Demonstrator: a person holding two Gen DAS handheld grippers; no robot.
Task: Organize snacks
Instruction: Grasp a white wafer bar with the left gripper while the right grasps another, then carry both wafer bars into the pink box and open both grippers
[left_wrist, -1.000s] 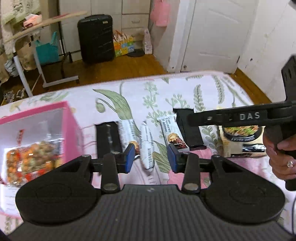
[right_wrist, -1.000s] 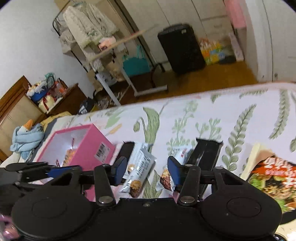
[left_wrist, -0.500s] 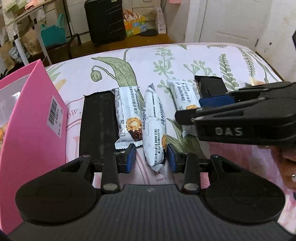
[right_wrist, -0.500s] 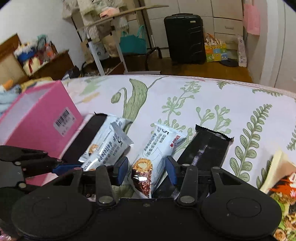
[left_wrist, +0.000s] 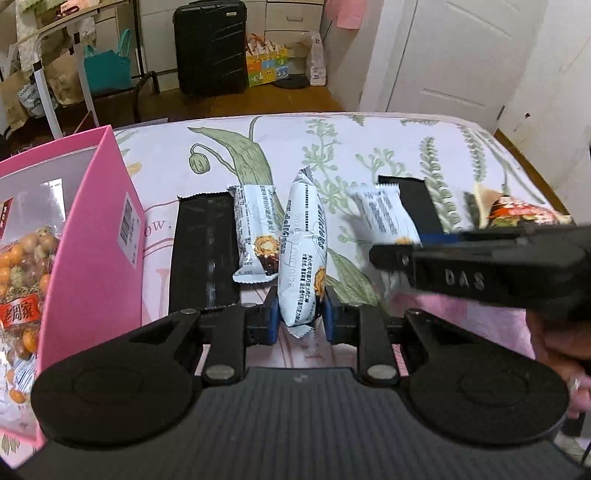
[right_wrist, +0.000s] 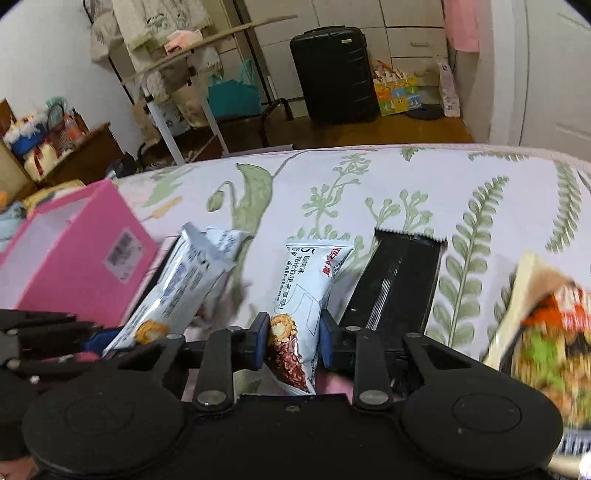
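Observation:
Three white snack bars lie on the floral bed sheet (left_wrist: 369, 147). My left gripper (left_wrist: 301, 319) is shut on the near end of the middle bar (left_wrist: 303, 251), with its blue pads against both sides. The jaws of my right gripper (right_wrist: 292, 341) are closing on the right bar (right_wrist: 306, 291), and the pads touch its sides. In the left wrist view the right gripper (left_wrist: 391, 254) comes in from the right over that bar (left_wrist: 388, 218). The third bar (left_wrist: 256, 232) lies free, overlapping a black wrapper (left_wrist: 203, 254).
An open pink box (left_wrist: 92, 240) with a bag of round snacks (left_wrist: 22, 277) stands at the left. A second black wrapper (right_wrist: 399, 280) and a noodle packet (right_wrist: 546, 332) lie to the right. A hand (left_wrist: 554, 343) grips the right tool. Beyond the bed stands a black suitcase (left_wrist: 210, 48).
Both grippers came down toward the bed and closer to the bars. Their jaws narrowed from standing apart around the bars to touching them.

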